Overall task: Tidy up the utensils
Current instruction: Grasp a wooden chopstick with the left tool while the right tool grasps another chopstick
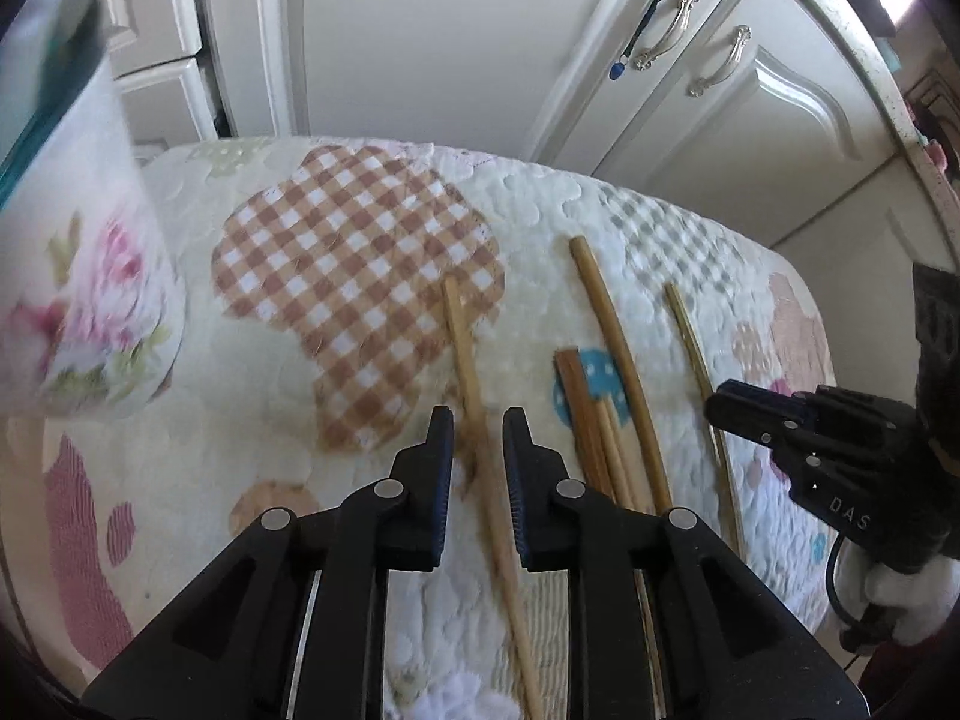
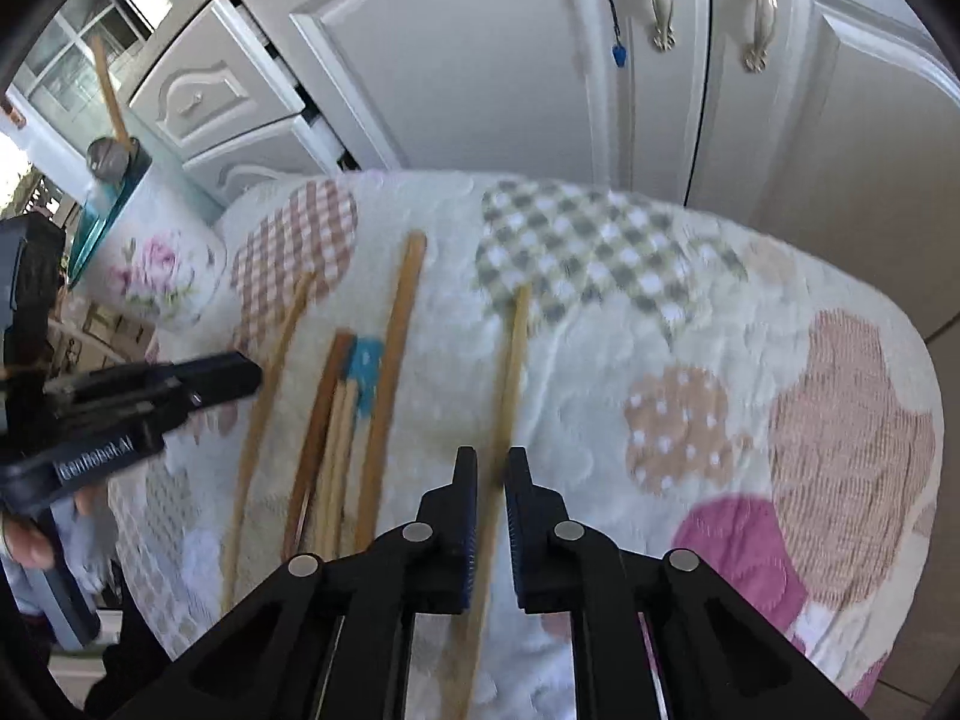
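Wooden chopsticks point(image 1: 606, 324) lie on quilted patchwork cloth point(image 1: 372, 276).

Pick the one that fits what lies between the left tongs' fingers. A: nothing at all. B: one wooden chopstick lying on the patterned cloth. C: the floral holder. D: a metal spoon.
B: in the left wrist view, the leftmost chopstick runs up between the fingers of the left tongs, lying on the patterned cloth.
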The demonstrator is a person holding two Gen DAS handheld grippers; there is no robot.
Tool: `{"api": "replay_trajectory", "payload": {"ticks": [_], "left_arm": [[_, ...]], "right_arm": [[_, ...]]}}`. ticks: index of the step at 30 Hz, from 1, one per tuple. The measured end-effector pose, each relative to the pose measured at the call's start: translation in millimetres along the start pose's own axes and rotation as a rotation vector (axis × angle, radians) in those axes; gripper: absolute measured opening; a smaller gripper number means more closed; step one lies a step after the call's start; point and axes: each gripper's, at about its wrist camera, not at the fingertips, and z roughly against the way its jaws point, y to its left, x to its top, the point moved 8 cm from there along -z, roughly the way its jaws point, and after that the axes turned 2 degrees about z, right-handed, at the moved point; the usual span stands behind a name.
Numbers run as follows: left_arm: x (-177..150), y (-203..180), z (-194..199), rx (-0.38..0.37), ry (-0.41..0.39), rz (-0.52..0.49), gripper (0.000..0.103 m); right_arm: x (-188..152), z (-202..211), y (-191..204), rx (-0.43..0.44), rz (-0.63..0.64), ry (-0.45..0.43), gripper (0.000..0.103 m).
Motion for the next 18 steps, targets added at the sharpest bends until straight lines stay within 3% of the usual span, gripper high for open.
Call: {"api": "replay_trajectory", "payload": {"ticks": [2, 6, 8, 9, 10, 11, 14, 18], "left_arm": [[4.6, -0.2, -6.3, 0.028, 0.003, -0.001, 0.022], [11.6, 1.4, -17.8, 0.048, 0.017, 0.010, 0.022], [16.0, 0.7, -18.4, 0.064, 0.000, -0.002, 0.022], [17.8, -0.3, -20.0, 0.070, -0.003, -0.007, 0.021], [19.1, -0.4, -20.5, 0.070, -0.007, -0.010, 0.019], [20.2, -0.7, -21.4, 0.072, -0.006, -0.010, 0.006], [18.3, -3.4, -10.9, 0.008, 0.002, 0.010, 0.005], [16.9, -8.9, 30.4, -0.044, -0.062, -0.018, 0.005]], "right_arm": [[9.5, -6.5, 0.6, -0.007, 0.003, 0.003, 0.022], [23.3, -16.0, -4.0, -0.012, -0.009, -0.003, 0.022], [32.4, -20.8, -6.9, 0.005, -0.028, -0.017, 0.008], [35.4, -22.7, -9.0, 0.010, -0.035, -0.024, 0.006], [39.3, -24.5, -11.0, 0.022, -0.046, -0.034, 0.006], [42.3, -24.9, -11.8, 0.036, -0.055, -0.033, 0.006], [46.3, -17.3, -6.2, 0.058, -0.040, -0.036, 0.006], [48.7, 15.9, 3.3, 0.094, -0.021, -0.095, 0.005]]}}
